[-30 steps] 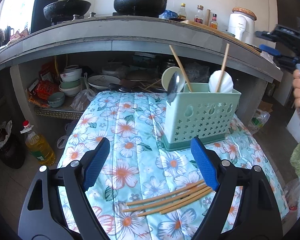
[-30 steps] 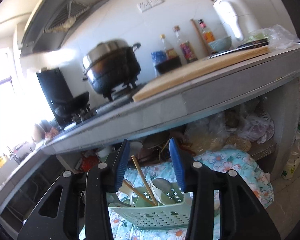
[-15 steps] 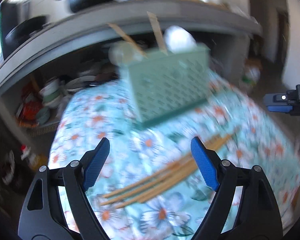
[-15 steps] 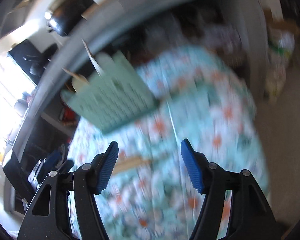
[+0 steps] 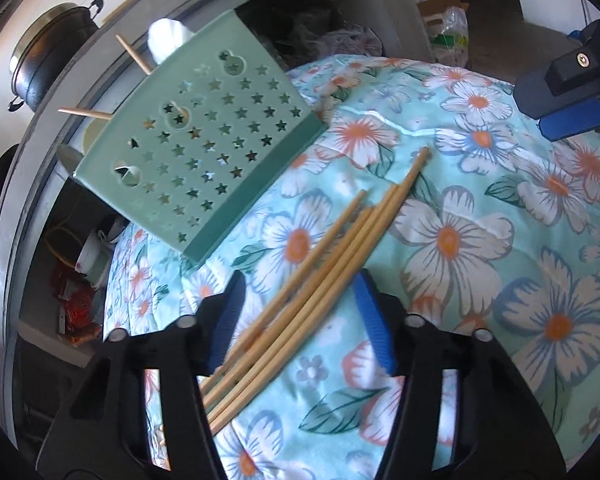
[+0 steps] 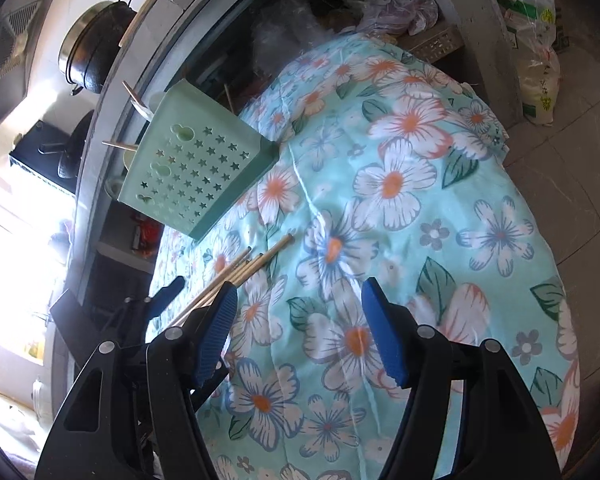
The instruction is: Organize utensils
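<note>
Your left claw (image 5: 298,322) is closing astride the chopsticks (image 5: 312,284), pads not yet pressing.
Straddling the bundle's middle lets you lift all the pale bamboo sticks at once; they lie side by side on the floral-covered surface (image 5: 480,240), just beside the green star-punched holder (image 5: 204,148). Your right claw (image 6: 300,328) hangs part-open over bare cloth, gripping nothing.

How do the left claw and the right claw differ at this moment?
The left claw straddles the bundle of chopsticks and its jaws are closing on them; the right claw has only floral cloth between its jaws. The left gap is narrower than the right. Both have blue pads and point at the cloth.
</note>
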Action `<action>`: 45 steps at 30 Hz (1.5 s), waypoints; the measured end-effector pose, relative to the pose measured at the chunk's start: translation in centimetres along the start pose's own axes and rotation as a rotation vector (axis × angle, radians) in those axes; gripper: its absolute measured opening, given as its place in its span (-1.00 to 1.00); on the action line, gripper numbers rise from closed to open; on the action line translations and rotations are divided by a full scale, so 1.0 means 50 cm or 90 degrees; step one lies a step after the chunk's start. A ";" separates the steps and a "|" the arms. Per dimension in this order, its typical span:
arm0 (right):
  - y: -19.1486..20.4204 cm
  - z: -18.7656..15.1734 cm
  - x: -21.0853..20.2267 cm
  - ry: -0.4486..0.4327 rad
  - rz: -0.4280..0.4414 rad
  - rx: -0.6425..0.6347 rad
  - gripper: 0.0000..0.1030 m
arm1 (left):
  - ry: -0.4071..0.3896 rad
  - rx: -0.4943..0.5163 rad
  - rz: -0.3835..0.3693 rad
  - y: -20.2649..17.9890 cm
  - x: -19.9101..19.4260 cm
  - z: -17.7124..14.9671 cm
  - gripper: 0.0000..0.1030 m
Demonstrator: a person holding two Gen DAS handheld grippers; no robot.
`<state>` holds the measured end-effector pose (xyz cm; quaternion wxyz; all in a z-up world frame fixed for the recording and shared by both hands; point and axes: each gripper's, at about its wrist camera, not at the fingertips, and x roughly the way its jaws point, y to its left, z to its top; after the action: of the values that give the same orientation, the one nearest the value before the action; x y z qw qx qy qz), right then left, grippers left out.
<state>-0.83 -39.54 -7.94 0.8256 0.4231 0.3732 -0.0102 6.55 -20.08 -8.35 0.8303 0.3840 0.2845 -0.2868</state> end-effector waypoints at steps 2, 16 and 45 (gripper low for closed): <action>-0.002 -0.002 0.005 0.005 0.008 0.005 0.23 | 0.006 0.004 -0.005 -0.002 0.006 0.005 -0.13; -0.022 -0.011 0.038 0.032 0.046 0.049 0.23 | 0.025 0.016 -0.020 -0.016 0.028 0.014 -0.53; -0.050 -0.018 0.033 0.025 0.058 0.085 0.20 | 0.039 -0.012 -0.202 0.002 -0.102 -0.060 -0.50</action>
<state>-1.04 -40.01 -11.02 0.7879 0.4937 0.3679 0.0108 2.42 -16.28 -6.40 0.7689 0.3349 0.3696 -0.4000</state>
